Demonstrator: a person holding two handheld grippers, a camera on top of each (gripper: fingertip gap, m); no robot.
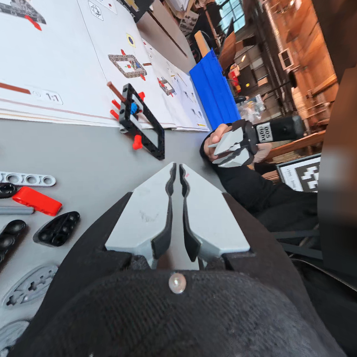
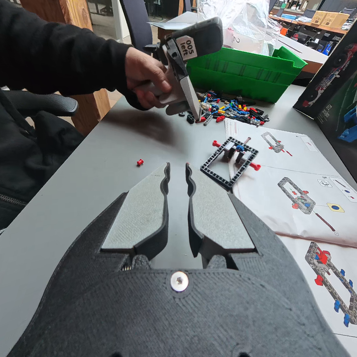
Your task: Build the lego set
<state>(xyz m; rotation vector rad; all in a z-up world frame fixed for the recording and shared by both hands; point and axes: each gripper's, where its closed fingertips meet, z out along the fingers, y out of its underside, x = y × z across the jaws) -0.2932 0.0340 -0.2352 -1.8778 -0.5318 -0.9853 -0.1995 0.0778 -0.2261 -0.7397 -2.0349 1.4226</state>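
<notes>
A black rectangular frame (image 1: 161, 143) with red pins, a brown axle and a blue gear lies flat, partly on the open instruction booklet (image 1: 58, 67). It also shows in the right wrist view (image 2: 215, 176). My left gripper (image 1: 177, 166) is shut and empty, low over the grey table, short of the frame. In the right wrist view the left gripper (image 2: 198, 118) points down at the near edge of a pile of loose pieces (image 2: 231, 110). My right gripper (image 2: 177, 166) is slightly open and empty above the table, left of the frame. A small red piece (image 2: 140, 162) lies left of its tips.
A red beam (image 1: 37, 201), a grey beam (image 1: 27, 178) and black pieces (image 1: 58, 229) lie at my left gripper's left. A green bin (image 2: 241, 77) stands behind the pile. The set's box (image 2: 332, 87) stands at the right. A blue bin (image 1: 212, 92) lies beyond the booklet (image 2: 289, 193). My right tips are roughly 9 cm from the small red piece (image 2: 140, 162).
</notes>
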